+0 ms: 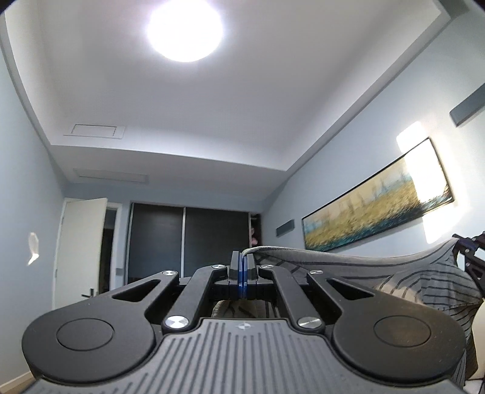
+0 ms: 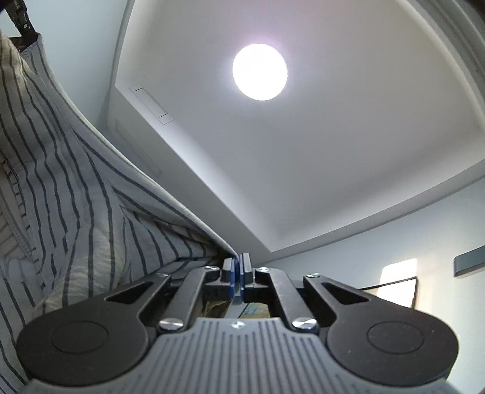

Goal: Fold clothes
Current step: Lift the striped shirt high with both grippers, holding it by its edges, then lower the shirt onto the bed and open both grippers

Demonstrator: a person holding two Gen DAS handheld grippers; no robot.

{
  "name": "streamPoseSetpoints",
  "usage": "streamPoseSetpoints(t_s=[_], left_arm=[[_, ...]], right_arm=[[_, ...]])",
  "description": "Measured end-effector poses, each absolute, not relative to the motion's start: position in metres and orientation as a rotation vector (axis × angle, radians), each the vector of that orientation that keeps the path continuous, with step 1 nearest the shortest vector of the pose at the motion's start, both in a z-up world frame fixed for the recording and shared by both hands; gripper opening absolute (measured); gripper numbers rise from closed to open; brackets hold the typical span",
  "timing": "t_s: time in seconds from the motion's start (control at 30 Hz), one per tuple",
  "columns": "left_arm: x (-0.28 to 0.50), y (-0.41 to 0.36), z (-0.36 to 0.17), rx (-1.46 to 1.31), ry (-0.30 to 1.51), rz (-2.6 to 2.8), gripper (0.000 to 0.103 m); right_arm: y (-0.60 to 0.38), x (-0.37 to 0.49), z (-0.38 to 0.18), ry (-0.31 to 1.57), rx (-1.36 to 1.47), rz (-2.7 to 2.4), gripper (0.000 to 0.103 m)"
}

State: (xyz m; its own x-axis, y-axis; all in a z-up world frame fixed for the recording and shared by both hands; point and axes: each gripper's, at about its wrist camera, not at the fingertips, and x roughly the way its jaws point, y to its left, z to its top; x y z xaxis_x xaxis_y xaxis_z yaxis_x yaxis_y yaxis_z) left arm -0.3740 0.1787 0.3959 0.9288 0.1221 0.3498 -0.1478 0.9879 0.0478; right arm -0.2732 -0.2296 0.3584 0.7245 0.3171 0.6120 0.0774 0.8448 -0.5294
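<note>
Striped grey cloth, a garment [image 2: 75, 181] held aloft, stretches between two handheld grippers tilted toward a bedroom ceiling light [image 1: 185, 27]. Fingers of the left gripper [image 1: 242, 266] pinch its hem, those of the right gripper [image 2: 237, 269] clamp the opposite edge, near a framed painting [image 1: 376, 197].
</note>
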Motion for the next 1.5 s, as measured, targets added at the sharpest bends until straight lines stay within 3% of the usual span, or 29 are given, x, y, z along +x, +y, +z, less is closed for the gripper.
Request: streamPoseSetpoints(t_s=[0.2,0.37,0.77,1.2,1.5], left_arm=[[-0.352,0.183,0.402,0.086,-0.322,0.157,0.0],[-0.294,0.203,0.388,0.094,-0.186,0.219,0.0],[-0.109,0.279,0.274,0.077,0.207,0.332,0.0],[0.093,0.381,0.074,0.092,0.653,0.433,0.0],[0.16,0.432,-0.068,0.07,0.886,0.426,0.0]], right_arm=[[-0.228,-0.256,0.368,-0.735,-0.549,0.154,0.004],[-0.199,-0.203,0.347,-0.616,-0.59,0.219,0.004],[-0.086,-0.031,0.25,-0.266,-0.702,0.362,0.004],[0.087,0.173,0.05,0.159,-0.783,0.45,0.004],[0.172,0.271,-0.108,0.408,-0.851,0.49,0.004]])
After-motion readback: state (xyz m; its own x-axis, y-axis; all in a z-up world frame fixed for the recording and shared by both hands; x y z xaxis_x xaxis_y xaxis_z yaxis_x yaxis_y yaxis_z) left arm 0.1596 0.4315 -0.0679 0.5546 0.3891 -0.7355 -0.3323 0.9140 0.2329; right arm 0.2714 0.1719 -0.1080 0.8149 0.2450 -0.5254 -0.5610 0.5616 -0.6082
